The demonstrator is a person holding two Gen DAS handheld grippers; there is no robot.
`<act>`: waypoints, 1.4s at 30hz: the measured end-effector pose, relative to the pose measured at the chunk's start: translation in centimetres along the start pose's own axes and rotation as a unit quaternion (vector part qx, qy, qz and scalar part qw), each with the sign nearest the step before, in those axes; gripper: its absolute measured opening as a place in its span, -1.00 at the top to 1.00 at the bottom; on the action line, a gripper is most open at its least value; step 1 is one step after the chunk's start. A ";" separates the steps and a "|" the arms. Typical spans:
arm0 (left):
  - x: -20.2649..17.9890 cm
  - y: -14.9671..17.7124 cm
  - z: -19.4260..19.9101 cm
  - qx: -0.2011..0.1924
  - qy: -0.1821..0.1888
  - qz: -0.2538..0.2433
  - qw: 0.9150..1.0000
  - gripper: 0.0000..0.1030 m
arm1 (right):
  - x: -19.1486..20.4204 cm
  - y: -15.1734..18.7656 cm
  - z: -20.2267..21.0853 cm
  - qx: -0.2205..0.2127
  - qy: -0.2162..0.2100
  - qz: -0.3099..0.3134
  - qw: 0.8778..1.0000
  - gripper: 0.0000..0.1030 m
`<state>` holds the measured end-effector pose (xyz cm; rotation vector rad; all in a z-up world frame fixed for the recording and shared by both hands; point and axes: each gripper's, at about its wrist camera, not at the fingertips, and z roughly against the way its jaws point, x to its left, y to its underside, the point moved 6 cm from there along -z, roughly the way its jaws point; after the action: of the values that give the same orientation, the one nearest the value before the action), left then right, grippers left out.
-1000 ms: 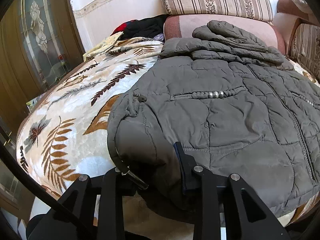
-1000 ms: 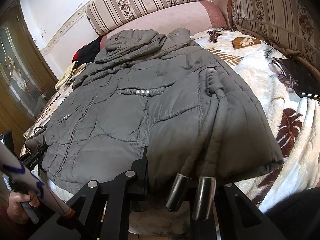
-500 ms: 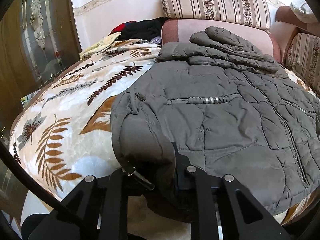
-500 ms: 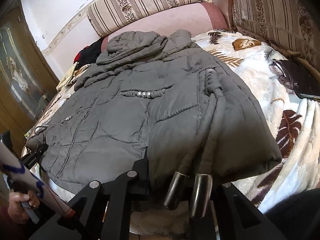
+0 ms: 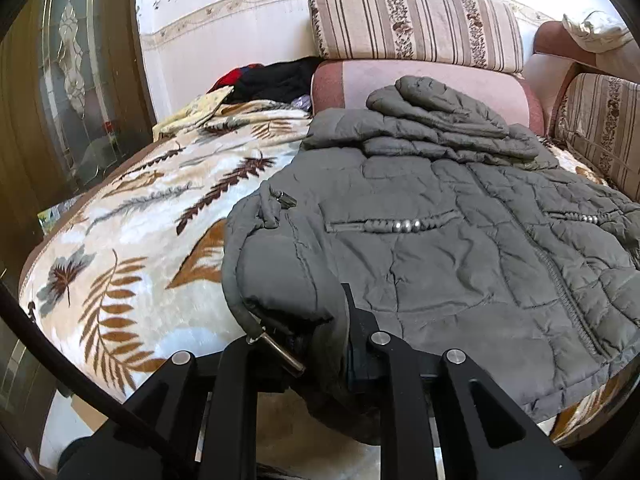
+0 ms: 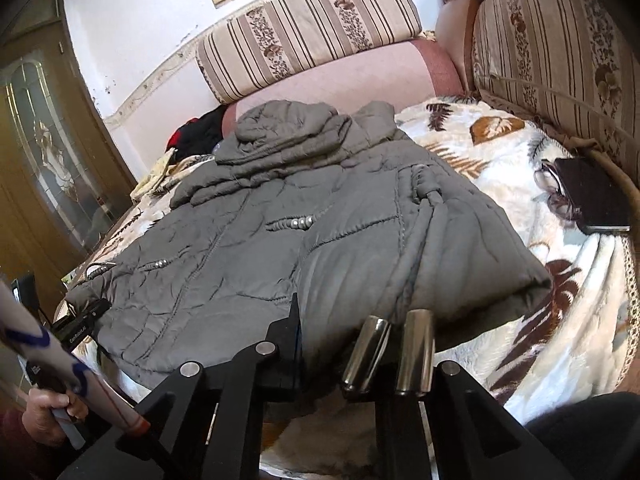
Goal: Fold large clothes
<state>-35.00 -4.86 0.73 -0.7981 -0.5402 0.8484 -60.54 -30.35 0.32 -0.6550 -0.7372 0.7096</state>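
A grey quilted jacket (image 5: 440, 248) lies spread on a leaf-patterned blanket (image 5: 132, 240), hood and sleeves folded at the far end. My left gripper (image 5: 316, 340) is shut on the jacket's near left hem corner, beside a drawstring with a metal tip (image 5: 280, 352). My right gripper (image 6: 340, 344) is shut on the jacket's near right hem corner (image 6: 400, 272); two metal drawstring tips (image 6: 388, 352) hang just by its fingers. The left gripper also shows in the right wrist view (image 6: 80, 320).
Striped sofa cushions (image 5: 416, 24) stand behind and to the right. A dark pile of clothes (image 5: 276, 76) lies at the back left. Glasses and a black case (image 6: 588, 196) rest on the blanket (image 6: 520, 152) at right. A wooden glazed door (image 5: 76, 92) stands left.
Both grippers have lifted their hem corners a little and pushed them toward the far end of the jacket. Both remain shut on the hem.
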 end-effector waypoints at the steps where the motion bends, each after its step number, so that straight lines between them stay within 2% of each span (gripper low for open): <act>1: 0.1 -0.3 0.1 0.000 0.003 0.003 1.000 0.66 | 0.1 -0.2 0.1 -0.001 -0.003 0.001 1.000 0.74; 7: 0.3 -2.6 0.7 -0.002 0.016 0.012 1.000 0.66 | 0.5 -2.3 1.0 -0.011 -0.023 -0.004 1.000 0.74; 12: 0.3 -5.8 1.4 -0.012 0.025 0.019 0.999 0.66 | 1.6 -5.2 1.9 -0.029 -0.039 0.003 0.999 0.74; 20: 0.9 -13.1 2.1 -0.036 0.035 0.024 0.998 0.65 | 3.0 -11.8 2.6 -0.067 -0.065 -0.003 0.996 0.74; 27: 1.3 -20.4 0.6 -0.036 0.058 0.047 0.997 0.65 | 4.1 -18.5 1.6 -0.091 -0.071 -0.008 0.993 0.74; 34: 1.1 -29.3 -3.9 -0.038 0.065 0.067 0.995 0.55 | 4.6 -27.4 -3.0 -0.106 -0.062 -0.008 0.992 0.74; 38: 0.5 -34.3 -8.2 -0.033 0.076 0.073 0.994 0.44 | 3.7 -33.0 -8.1 -0.093 -0.056 -0.030 0.994 0.74; 42: 0.1 -38.0 -13.6 -0.016 0.076 0.092 0.993 0.34 | 2.8 -36.7 -13.2 -0.079 -0.036 -0.032 0.996 0.74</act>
<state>-8.47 -25.77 22.89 -0.9436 -0.3499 0.9410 -36.57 -53.43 20.84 -0.7484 -0.8839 0.6225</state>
